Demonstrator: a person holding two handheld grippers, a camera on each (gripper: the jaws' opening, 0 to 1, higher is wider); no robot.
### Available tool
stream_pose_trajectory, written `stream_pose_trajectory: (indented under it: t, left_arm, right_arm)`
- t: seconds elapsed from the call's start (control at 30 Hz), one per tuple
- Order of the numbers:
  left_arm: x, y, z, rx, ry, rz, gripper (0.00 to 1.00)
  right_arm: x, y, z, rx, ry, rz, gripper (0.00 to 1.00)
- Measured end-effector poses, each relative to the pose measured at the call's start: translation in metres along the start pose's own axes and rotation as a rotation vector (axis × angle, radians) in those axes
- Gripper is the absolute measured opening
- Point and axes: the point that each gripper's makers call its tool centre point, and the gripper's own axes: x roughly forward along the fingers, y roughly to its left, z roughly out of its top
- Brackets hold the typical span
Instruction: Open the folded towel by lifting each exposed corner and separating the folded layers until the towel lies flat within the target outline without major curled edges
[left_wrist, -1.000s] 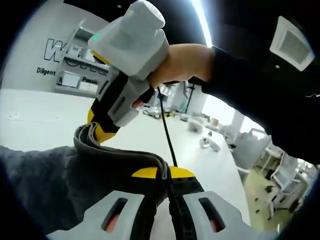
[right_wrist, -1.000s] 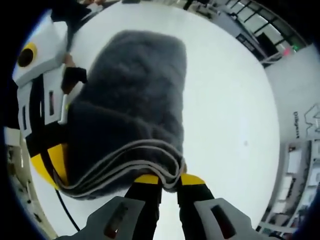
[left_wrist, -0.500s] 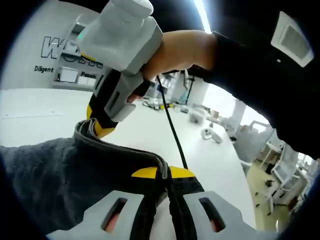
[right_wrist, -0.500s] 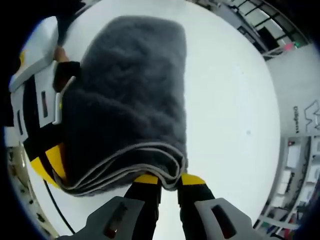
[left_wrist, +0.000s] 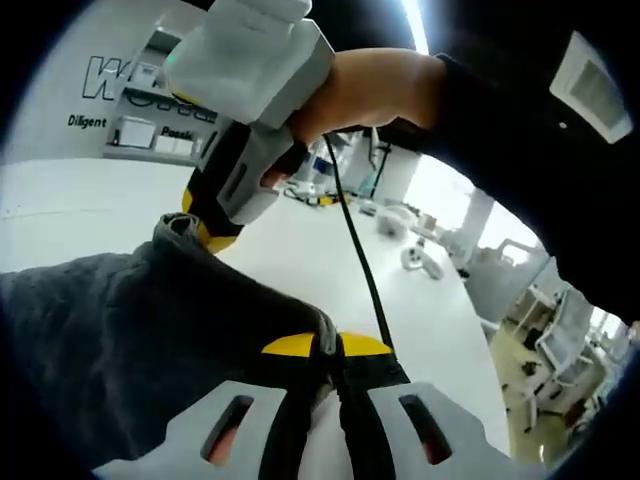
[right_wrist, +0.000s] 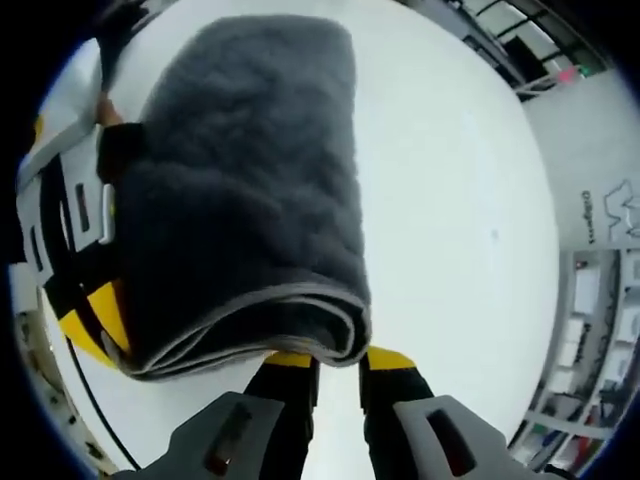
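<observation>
So I've got both tongs on the towel (right_wrist: 250, 190), one at each end of the same bound edge. It's a dark grey fluffy thing with a lighter grey trim, folded over in a few layers, and most of it drapes down onto the white surface (right_wrist: 450, 200) while the gripped edge is held up off it.

In the left gripper view, my left tongs (left_wrist: 330, 350) are pinched nearly closed on the towel's edge, with the trim running right down between the yellow tips. The fabric bunches up to the left of the tips and slopes away toward the other end. Up there you can see my right tongs (left_wrist: 205, 228) coming in from above, with my hand (left_wrist: 370, 90) wrapped around the grey handle and a black cable (left_wrist: 355, 250) hanging off it. The yellow tips sit right at the towel's far corner, touching it.

In the right gripper view, my right tongs (right_wrist: 335, 362) are closed on the rolled-over stack of layers, which sits right on top of the yellow tips; you can count the trim lines curling around there. The left tongs (right_wrist: 95, 320) show at the left side, tucked against the towel's edge.

Background is just a workshop with shelves (left_wrist: 150, 140) and some lettering on the wall.
</observation>
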Motion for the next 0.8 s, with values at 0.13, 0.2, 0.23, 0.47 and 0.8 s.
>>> stream_pose_trajectory:
  t: [0.13,0.2,0.23,0.47,0.8]
  left_arm:
    - [0.001,0.0,-0.001,-0.001,0.004,-0.001,0.05]
    - [0.002,0.0,-0.002,-0.001,0.007,0.0,0.05]
    - [0.002,-0.001,-0.003,-0.001,0.009,0.0,0.05]
    - [0.003,-0.001,-0.004,0.003,0.011,0.0,0.05]
    - [0.006,-0.001,-0.007,0.006,0.016,0.003,0.05]
  right_arm:
    - [-0.007,-0.002,-0.009,-0.001,0.027,-0.016,0.12]
    - [-0.013,-0.004,-0.011,0.011,0.035,-0.023,0.12]
    - [-0.015,-0.005,-0.012,0.014,0.04,-0.028,0.12]
    - [-0.035,-0.012,-0.002,0.042,-0.001,-0.077,0.12]
    - [-0.014,-0.004,-0.005,-0.003,0.027,-0.057,0.1]
